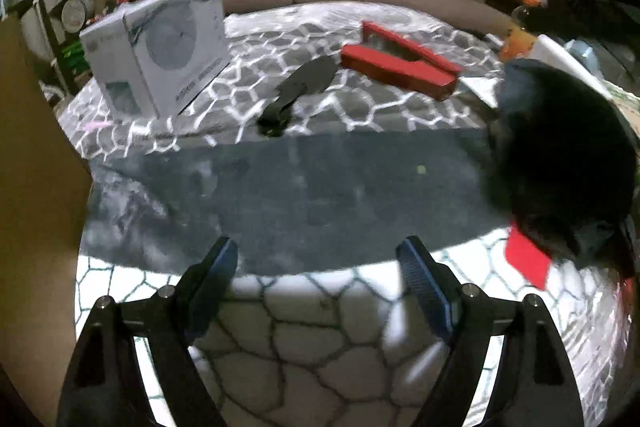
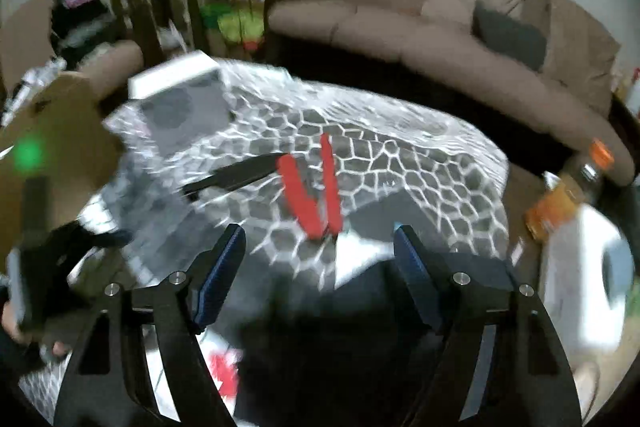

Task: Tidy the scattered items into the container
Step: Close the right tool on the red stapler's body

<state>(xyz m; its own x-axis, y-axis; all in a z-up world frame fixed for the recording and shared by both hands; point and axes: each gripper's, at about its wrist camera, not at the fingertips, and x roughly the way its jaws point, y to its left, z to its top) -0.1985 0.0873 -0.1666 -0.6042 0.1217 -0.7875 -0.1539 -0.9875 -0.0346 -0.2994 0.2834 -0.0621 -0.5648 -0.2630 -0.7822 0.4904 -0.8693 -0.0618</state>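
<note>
My left tool stands wide apart with nothing between its pads, only the grey mat and the honeycomb-patterned tabletop beneath it. My right tool is also spread, a little narrower, and I see nothing pressed between its pads; a dark, blurred bulk sits low between and below them, and I cannot tell what it is or whether it touches them.

Ahead of the left tool and well apart from it lie the scattered things: a black flat piece slightly left of centre, and a red open case just beyond it to the right. A white carton stands further left. From the right tool, the red case lies straight ahead and close past the fingertips, with the black piece just left of it.

The brown cardboard wall hard against the left tool's left side is, I judge, the container; its opening is not in view.

I take this as the reach between pickups: both tools empty, nothing yet gripped. Next I should carry one tool forward over the red case or black piece, line the pads across its narrow width, lower, close, then swing left to the cardboard
</note>
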